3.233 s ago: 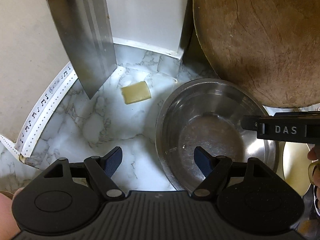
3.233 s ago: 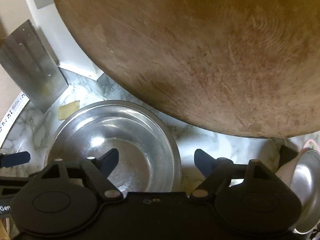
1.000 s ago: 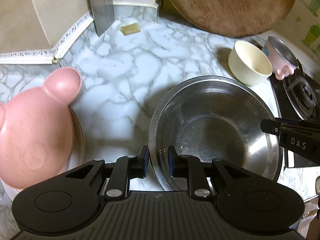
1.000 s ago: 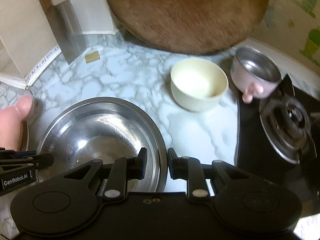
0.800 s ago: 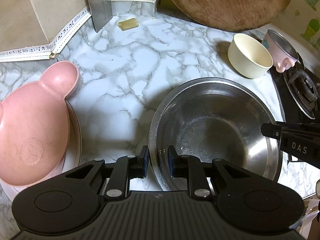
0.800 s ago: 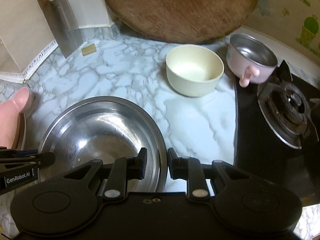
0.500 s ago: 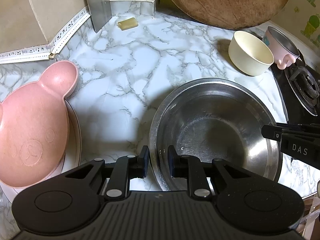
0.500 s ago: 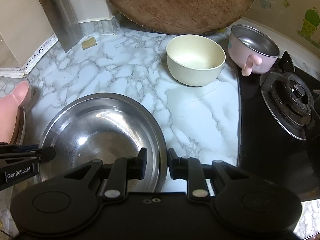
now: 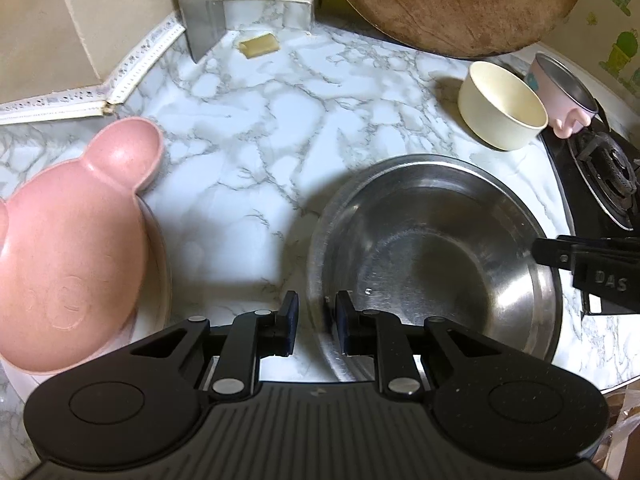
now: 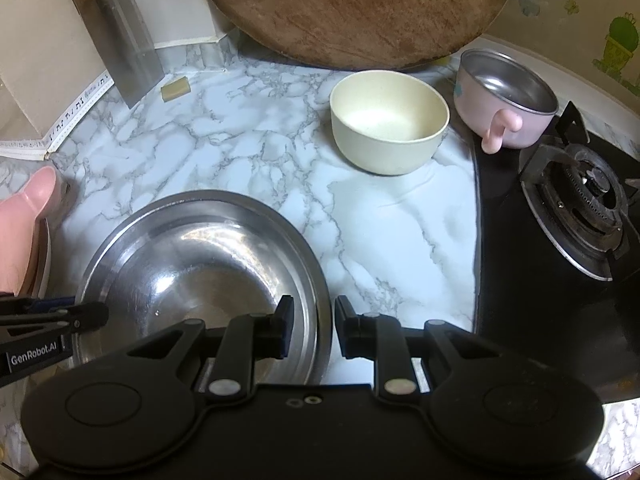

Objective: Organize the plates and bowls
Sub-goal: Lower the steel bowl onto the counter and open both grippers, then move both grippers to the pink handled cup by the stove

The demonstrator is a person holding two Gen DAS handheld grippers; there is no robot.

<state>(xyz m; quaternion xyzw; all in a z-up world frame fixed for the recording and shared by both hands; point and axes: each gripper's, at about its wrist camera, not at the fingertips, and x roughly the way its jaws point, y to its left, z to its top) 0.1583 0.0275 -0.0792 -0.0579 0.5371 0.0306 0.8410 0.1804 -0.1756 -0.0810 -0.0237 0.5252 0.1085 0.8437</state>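
A large round steel bowl (image 9: pixel 434 256) sits upright, mouth up, on a marble-patterned table (image 9: pixel 256 128); being round, it has no long axis. Both tongs grip it on opposite sides of its rim. The left tongs (image 9: pixel 313 322) are nearly closed and pinch the rim on the bowl's left side, one finger outside the wall and one inside. The right tongs (image 10: pixel 310 328) are likewise nearly closed over the rim on the bowl's right side, one finger in the bowl and one outside it. To the left of the steel bowl, apart from it, lies a pink bear-shaped dish (image 9: pixel 68 240), open side up, resting on a pale plate (image 9: pixel 162 264); its long axis runs from the near edge of the table toward the back, and the rounded ear (image 9: pixel 128 152) points away toward the back corner. Beyond the steel bowl on the right stands a cream bowl (image 10: pixel 388 124), upright and empty. Just beside it stands a pink cup with a steel lining (image 10: pixel 506 100), its handle pointing toward the camera. A black gas hob (image 10: pixel 576 216) lies at the right edge of the table. A round wooden board (image 10: pixel 352 8) leans against the back wall, and a cleaver blade (image 10: pixel 128 64) stands in the back left corner with a small yellowish block (image 10: pixel 175 88) beside it.
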